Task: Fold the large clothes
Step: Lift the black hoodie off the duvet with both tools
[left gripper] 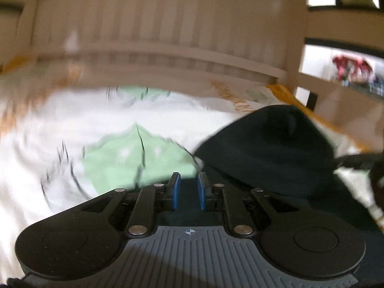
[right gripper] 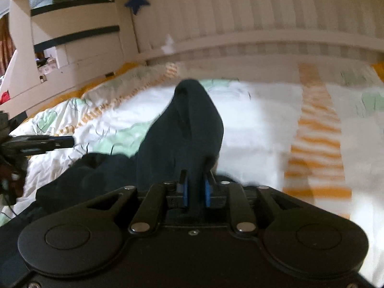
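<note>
We see a bed covered by a white quilted bedspread (right gripper: 259, 120) printed with pale green leaf shapes and bands of orange stripes, with a mustard-yellow edge showing along its border at ten o'clock in the right wrist view. Directly on it lies a dark navy fabric garment (right gripper: 168, 148), bunched in folds near six to eight o'clock, one part rising in a peak toward twelve. In the left wrist view the same bedspread (left gripper: 72, 132) carries the garment (left gripper: 268, 148) at three o'clock.
</note>
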`<state>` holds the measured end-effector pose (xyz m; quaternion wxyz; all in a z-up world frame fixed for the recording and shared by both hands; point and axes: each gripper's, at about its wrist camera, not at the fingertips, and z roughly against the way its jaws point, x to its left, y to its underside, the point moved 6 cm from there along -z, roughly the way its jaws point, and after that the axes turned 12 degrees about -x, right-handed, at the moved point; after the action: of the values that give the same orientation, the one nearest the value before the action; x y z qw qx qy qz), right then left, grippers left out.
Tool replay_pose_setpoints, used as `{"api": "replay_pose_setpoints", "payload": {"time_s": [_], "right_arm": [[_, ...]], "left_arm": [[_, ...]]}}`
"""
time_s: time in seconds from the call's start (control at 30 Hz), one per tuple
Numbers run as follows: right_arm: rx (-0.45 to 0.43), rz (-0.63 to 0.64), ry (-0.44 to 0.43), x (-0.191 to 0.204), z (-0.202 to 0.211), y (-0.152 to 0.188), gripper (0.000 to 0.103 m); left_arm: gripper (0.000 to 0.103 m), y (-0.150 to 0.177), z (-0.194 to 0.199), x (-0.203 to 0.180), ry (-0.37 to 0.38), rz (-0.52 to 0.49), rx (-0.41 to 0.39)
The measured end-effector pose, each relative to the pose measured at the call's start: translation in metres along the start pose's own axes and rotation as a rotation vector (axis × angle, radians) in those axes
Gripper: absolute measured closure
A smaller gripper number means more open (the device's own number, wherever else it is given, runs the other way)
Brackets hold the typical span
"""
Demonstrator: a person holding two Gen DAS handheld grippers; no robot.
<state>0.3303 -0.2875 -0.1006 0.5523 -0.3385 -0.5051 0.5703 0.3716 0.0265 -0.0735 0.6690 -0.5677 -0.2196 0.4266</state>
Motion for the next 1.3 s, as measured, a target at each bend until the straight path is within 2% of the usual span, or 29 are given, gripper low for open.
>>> {"api": "replay_pose_setpoints", "payload": {"time_s": [0.03, 0.1, 0.13, 0.2, 0.27, 0.33, 0.5, 0.67, 0.8, 0.93, 0.97, 1.03, 1.07, 1.1, 1.13, 1.3], "right_arm": [[0.012, -0.007, 0.015, -0.001, 0.001, 0.0, 0.067], [0.009, -0.004, 0.052, -0.002, 0.002, -0.006, 0.036], [-0.01, -0.005, 0.069, -0.003, 0.003, -0.014, 0.032], [-0.047, -0.019, 0.077, -0.004, 0.003, -0.03, 0.031], [-0.059, -0.013, 0.08, -0.005, -0.004, -0.047, 0.031], [-0.034, 0.017, 0.073, -0.006, -0.019, -0.061, 0.029], [0.041, 0.013, 0.082, -0.027, -0.068, -0.077, 0.028], [0.103, -0.042, 0.118, -0.062, -0.105, -0.068, 0.026], [0.194, -0.093, 0.123, -0.087, -0.129, -0.049, 0.026], [0.23, -0.135, 0.104, -0.101, -0.138, -0.036, 0.026], [0.225, -0.156, 0.087, -0.102, -0.136, -0.035, 0.027], [0.222, -0.197, 0.054, -0.103, -0.136, -0.033, 0.037], [0.23, -0.207, 0.048, -0.103, -0.137, -0.032, 0.052], [0.239, -0.203, 0.044, -0.102, -0.139, -0.032, 0.072], [0.244, -0.179, 0.041, -0.099, -0.141, -0.033, 0.079], [0.202, 0.044, 0.014, -0.067, -0.139, -0.06, 0.084]], "left_arm": [[0.082, 0.0, 0.003, -0.004, 0.003, 0.04, 0.024], [0.074, -0.001, 0.001, -0.01, 0.02, 0.118, 0.062], [0.071, -0.002, -0.002, -0.015, 0.042, 0.154, 0.074], [0.068, -0.005, -0.011, -0.024, 0.105, 0.208, 0.096], [0.066, -0.007, -0.027, -0.035, 0.154, 0.22, 0.127], [0.062, -0.005, -0.044, -0.044, 0.202, 0.226, 0.158], [0.058, 0.008, -0.065, -0.055, 0.247, 0.248, 0.201], [0.052, 0.027, -0.068, -0.049, 0.252, 0.29, 0.245], [0.052, 0.034, -0.078, -0.045, 0.269, 0.355, 0.276], [0.051, 0.028, -0.086, -0.049, 0.295, 0.332, 0.269], [0.051, 0.026, -0.088, -0.052, 0.307, 0.326, 0.268], [0.049, 0.02, -0.094, -0.057, 0.335, 0.326, 0.264], [0.049, 0.017, -0.098, -0.062, 0.351, 0.326, 0.26], [0.047, 0.014, -0.1, -0.065, 0.366, 0.323, 0.256], [0.046, 0.011, -0.104, -0.07, 0.39, 0.316, 0.249], [0.045, 0.006, -0.137, -0.094, 0.496, 0.327, 0.252]]}}
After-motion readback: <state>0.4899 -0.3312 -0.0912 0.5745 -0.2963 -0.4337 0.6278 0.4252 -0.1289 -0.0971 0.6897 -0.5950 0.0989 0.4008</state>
